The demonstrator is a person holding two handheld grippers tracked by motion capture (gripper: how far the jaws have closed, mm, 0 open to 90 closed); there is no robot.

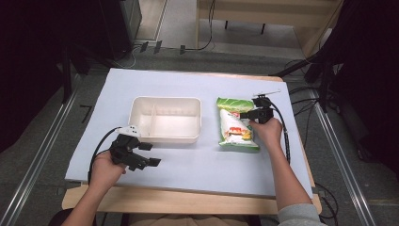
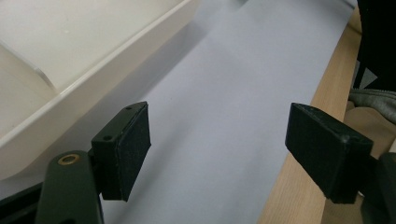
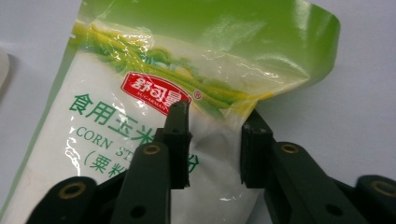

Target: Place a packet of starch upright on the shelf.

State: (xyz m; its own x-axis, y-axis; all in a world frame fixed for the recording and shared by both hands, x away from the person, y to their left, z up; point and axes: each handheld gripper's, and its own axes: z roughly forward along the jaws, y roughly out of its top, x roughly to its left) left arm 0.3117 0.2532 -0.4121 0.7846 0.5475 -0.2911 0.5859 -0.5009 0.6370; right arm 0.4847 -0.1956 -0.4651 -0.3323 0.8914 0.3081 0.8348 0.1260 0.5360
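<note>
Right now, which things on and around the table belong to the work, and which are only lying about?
Likely in the work:
- corn starch bag, pinched by the right gripper
- white divided tray
- left gripper, open beside the tray

Just lying about:
- cables on the floor
- wooden bench behind the table

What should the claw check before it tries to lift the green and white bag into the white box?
1. Right claw around the bag: ok, its jaws stand either side of a fold of the bag, near the edge.
2. Jaws squeezed tight: cannot tell, a gap still shows between them.
3. White box has room: ok, both compartments look empty.
4. Left claw out of the way: ok, it is open over the pale mat, beside the box and holding nothing.
5. Path from bag to box: ok, just bare mat lies between them.
6. Bag sealed: cannot tell.
</note>
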